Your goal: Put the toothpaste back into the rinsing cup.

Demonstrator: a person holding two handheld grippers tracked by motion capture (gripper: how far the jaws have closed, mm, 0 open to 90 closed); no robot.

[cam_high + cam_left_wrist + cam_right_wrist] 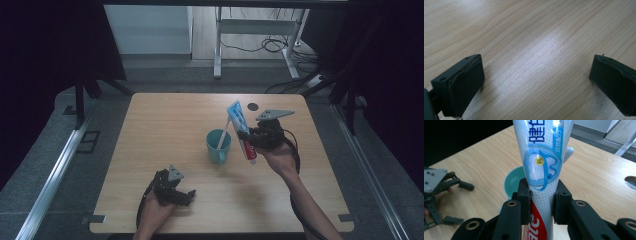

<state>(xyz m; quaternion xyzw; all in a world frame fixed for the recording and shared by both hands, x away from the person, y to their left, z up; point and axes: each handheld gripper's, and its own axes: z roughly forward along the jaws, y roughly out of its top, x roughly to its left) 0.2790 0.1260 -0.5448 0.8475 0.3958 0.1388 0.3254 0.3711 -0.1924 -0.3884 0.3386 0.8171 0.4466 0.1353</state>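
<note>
A blue, white and red toothpaste tube (242,131) is held upright just right of a teal cup (218,145) near the middle of the wooden table (165,125). My right gripper (248,136) is shut on the tube's lower half; in the right gripper view its pads (526,203) press both sides of the tube (541,162), with the cup (512,183) behind it. A white toothbrush (223,133) leans in the cup. My left gripper (186,196) rests low at the table's front left, open, with bare wood between its fingers (465,82).
A dark round hole (253,106) sits in the table near its far right edge. Beyond the table stand a white desk frame (217,45) and loose cables (272,45) on the floor. Dark curtains hang at both sides.
</note>
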